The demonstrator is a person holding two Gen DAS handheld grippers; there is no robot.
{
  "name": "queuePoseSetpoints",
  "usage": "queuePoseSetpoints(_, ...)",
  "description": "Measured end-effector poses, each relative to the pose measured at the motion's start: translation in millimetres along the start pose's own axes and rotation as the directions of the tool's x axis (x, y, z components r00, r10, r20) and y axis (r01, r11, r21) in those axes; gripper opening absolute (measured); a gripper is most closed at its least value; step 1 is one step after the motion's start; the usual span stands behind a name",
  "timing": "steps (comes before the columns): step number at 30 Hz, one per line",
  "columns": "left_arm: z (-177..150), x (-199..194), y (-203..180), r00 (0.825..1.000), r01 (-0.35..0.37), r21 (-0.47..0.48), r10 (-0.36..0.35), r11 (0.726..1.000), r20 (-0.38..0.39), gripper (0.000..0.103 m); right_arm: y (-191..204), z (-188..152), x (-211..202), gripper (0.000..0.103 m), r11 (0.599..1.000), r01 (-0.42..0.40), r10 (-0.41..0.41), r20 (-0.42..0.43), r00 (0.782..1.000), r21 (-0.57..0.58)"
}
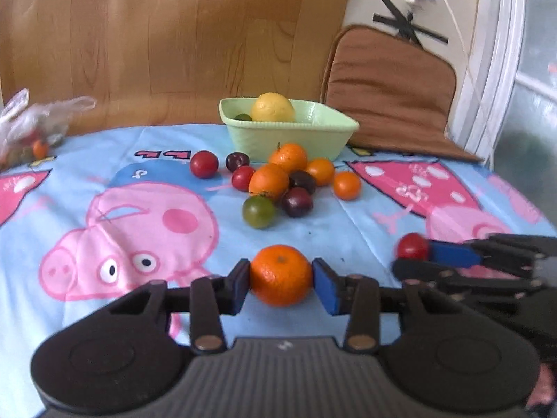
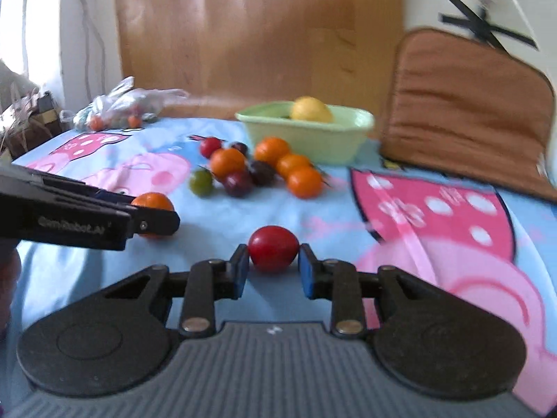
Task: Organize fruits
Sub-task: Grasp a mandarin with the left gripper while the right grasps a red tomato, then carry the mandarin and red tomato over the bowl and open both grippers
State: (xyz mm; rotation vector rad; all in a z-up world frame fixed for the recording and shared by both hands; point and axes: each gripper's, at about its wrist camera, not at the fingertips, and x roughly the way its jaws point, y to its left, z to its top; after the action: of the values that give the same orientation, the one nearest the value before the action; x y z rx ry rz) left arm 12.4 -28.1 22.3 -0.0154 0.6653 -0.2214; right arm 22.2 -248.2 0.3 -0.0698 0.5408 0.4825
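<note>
My left gripper (image 1: 281,280) is shut on an orange mandarin (image 1: 280,274), just above the tablecloth; it also shows in the right wrist view (image 2: 153,205). My right gripper (image 2: 273,261) is shut on a red tomato (image 2: 273,248), which shows at the right of the left wrist view (image 1: 412,246). A pile of mandarins, red and dark tomatoes and a green tomato (image 1: 258,211) lies in front of a light green bowl (image 1: 289,136). The bowl holds a yellow lemon (image 1: 272,107) and a small dark green fruit (image 1: 243,117).
A cartoon pig tablecloth (image 1: 139,216) covers the table. A clear plastic bag (image 1: 31,122) with more fruit lies at the far left. A brown cushioned chair back (image 1: 390,87) stands behind the table at right, a wooden panel (image 1: 174,35) behind.
</note>
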Motion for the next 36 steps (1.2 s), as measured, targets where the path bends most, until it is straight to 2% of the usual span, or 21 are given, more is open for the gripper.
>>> queuePoseSetpoints(5,-3.2,5.7,-7.0,0.998,-0.062,0.023,0.061,0.998,0.005,0.040,-8.1,-0.4,0.5,0.036,0.999,-0.019,0.019,-0.003,1.000,0.048)
queuePoseSetpoints(9,-4.8,6.2,-9.8,0.996,-0.093,0.037,0.092,0.995,0.014,0.047,-7.1,-0.8,0.9,0.038,0.998,-0.032,0.032,-0.002,0.999,0.057)
queuePoseSetpoints(14,-4.2,6.7,-8.1,0.995,-0.098,0.028,0.098,0.995,0.014,0.049,-8.5,-1.4,-0.3,0.038,0.997,-0.039,0.039,0.002,0.999,0.070)
queuePoseSetpoints(19,-3.1,8.4,-5.0,0.993,-0.118,0.010,0.118,0.993,0.006,0.061,-8.6,-1.3,-0.2,0.038,0.997,-0.039,0.039,0.002,0.999,0.068)
queuePoseSetpoints(36,-3.2,8.8,-3.3,0.991,-0.132,0.005,0.132,0.991,0.001,0.066,-1.1,-0.4,0.5,0.038,1.000,-0.003,0.003,-0.004,1.000,0.019)
